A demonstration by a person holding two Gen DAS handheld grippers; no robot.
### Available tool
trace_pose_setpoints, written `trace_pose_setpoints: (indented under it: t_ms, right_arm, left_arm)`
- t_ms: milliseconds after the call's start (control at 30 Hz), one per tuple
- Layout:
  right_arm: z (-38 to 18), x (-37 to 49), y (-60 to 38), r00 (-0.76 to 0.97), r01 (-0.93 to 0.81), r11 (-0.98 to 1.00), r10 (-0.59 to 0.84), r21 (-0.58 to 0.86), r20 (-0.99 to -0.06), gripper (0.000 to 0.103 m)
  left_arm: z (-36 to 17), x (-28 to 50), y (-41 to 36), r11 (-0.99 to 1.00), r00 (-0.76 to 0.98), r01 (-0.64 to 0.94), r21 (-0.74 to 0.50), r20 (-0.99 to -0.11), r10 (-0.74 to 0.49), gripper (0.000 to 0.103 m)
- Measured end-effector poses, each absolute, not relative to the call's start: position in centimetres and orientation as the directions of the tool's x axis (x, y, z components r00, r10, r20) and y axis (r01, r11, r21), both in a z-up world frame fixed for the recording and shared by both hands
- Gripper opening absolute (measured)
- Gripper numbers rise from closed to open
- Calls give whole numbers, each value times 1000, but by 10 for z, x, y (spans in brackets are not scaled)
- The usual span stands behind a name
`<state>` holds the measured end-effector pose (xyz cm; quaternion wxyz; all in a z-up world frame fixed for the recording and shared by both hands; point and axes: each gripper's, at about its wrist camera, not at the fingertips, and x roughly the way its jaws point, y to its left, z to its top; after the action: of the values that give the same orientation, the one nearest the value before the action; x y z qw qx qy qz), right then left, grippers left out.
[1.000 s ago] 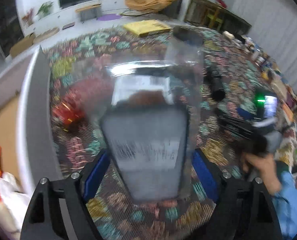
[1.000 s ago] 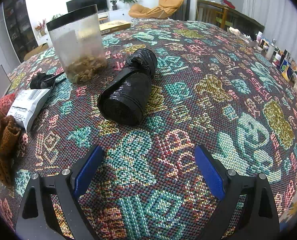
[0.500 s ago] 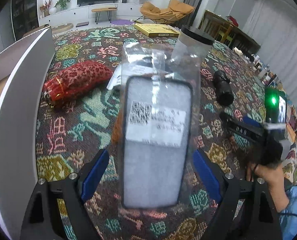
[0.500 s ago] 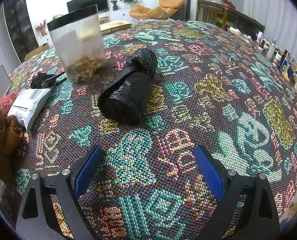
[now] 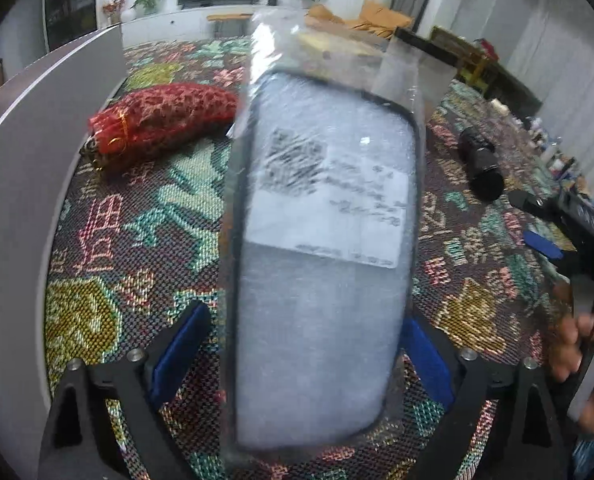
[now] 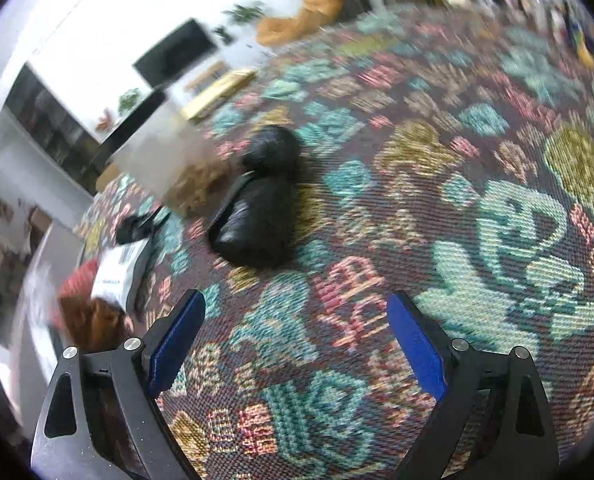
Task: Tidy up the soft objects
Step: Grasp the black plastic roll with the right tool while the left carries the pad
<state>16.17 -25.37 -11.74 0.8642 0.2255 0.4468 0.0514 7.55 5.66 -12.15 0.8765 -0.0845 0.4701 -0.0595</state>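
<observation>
My left gripper (image 5: 301,344) is shut on a grey soft pad in a clear plastic bag (image 5: 321,260) with a white label, held above the patterned tablecloth. A red patterned pouch (image 5: 165,120) lies behind it on the left, beside a white box wall (image 5: 21,208). My right gripper (image 6: 297,344) is open and empty, low over the cloth. A black rolled bag (image 6: 261,208) lies ahead of it; the roll also shows in the left wrist view (image 5: 483,164). A white labelled packet (image 6: 119,272) and a brown knitted item (image 6: 93,320) lie at the left.
A clear plastic jar (image 6: 169,160) with brown contents stands behind the black roll. A yellow book (image 6: 217,92) lies at the far side. Small bottles (image 6: 553,8) line the right edge. The person's hand (image 5: 589,364) holds the right gripper.
My left gripper has carried the bagged grey pad away from the box and out over the table. My right gripper has tilted and swung in the last half second, blurring its view.
</observation>
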Motion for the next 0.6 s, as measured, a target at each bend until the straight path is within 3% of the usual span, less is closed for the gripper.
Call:
trace_pose_setpoints:
  t_ms: [133,267,333,467,600]
  right_arm:
    - [-89,199,-245,557,79,919,281,387,-782,93]
    - [-83,244,-206,478,-12,968,225,251,-849,90]
    - [-100,263,-190,414,-46,987,157,152,-897,40]
    - [-98,249,-212,438,17,973,202,232,-876,39]
    - [-60,213,-206,512,-60,972,225,227,-829,39]
  left_arm:
    - [-115,70,57,967,554,57,-249,-798,-238,69]
    - [-100,57,61,952,556,73,-298,-780,-287,69]
    - [-88,47,69,944,566,72,-322,-766,-304,69]
    - [-59,31,93,928,606,73,-366,-723,-332,69]
    - [-26,18,127,912,659,65,-404,-669,-343,69]
